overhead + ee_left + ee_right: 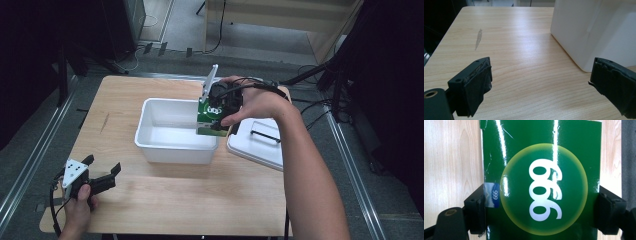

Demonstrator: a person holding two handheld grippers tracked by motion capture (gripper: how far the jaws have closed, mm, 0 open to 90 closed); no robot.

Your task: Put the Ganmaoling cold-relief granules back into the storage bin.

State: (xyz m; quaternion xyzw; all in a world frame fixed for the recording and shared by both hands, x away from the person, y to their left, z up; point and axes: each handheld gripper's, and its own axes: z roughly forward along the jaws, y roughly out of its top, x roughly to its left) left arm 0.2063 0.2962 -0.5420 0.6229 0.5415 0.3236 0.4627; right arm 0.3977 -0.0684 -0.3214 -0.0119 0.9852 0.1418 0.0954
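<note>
While the right gripper (214,121) hangs over the right-hand end of the white rectangular plastic tub (176,131), its two black jaws are clamped on the sides of a glossy green cardboard box (208,114) printed with a yellow disc and white numerals. In the high view the box is held above the tub's rim, upright and slightly tilted, and the hand covers much of the gripper's body. A white flap (211,79) stands up from the top of the box. In the right gripper view the green box (541,182) spans the whole gap between the pads; its lower edge is cut off by the frame, and a small blue label shows beside the left pad.

The left gripper (102,175) rests low at the near left corner of the pale wooden table (165,200), well apart from the tub, with its jaws spread and nothing between them. In the left gripper view both pads are cut off at the frame's edges, and the tub's white wall (596,30) shows only in part. A white flat lid with a dark handle (260,140) lies just right of the tub, partly hidden by the forearm.
</note>
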